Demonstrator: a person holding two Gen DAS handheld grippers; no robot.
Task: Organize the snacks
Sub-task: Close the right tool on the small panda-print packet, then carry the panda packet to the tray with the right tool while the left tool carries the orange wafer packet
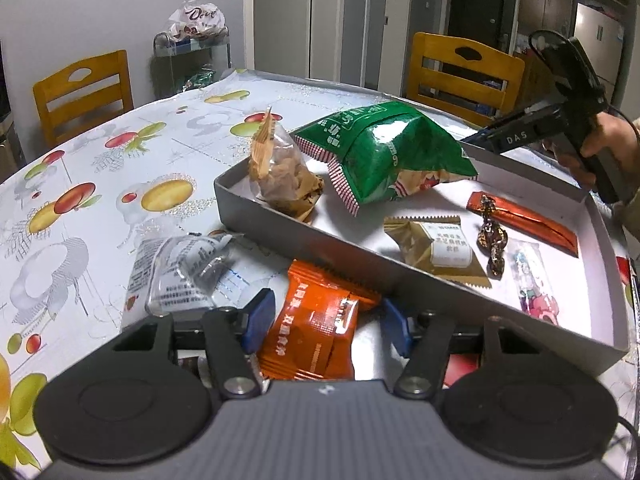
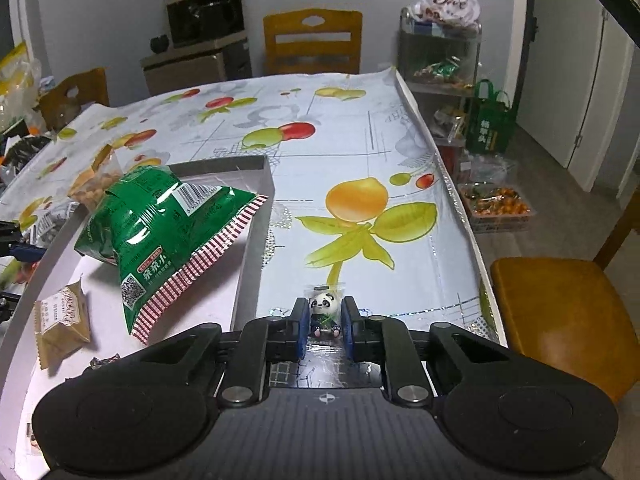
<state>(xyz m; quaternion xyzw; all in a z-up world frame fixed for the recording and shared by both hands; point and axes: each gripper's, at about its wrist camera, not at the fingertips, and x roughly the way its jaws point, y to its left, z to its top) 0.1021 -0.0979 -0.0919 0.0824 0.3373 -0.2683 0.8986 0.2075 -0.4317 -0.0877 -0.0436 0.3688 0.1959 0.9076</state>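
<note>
A grey tray point(image 1: 280, 220) on the table holds a green chip bag point(image 1: 384, 148), a clear bag of brown snacks point(image 1: 280, 176), a gold packet point(image 1: 440, 244), an orange-red bar point(image 1: 528, 220) and small candies. My left gripper point(image 1: 326, 320) is open around an orange packet point(image 1: 316, 328) lying on the table by the tray's near wall. A clear silver-printed packet point(image 1: 180, 276) lies to its left. My right gripper point(image 2: 325, 322) is shut on a small panda candy packet point(image 2: 325, 312), right of the tray point(image 2: 250, 256). It also shows in the left wrist view point(image 1: 480, 138) past the tray.
The table has a fruit-print cloth point(image 2: 340, 152). Wooden chairs point(image 1: 80, 92) stand around it, one close at the right point(image 2: 560, 312). A shelf with snack bags point(image 2: 440, 40) and a crate of oranges point(image 2: 496, 204) stand beyond the table's right edge.
</note>
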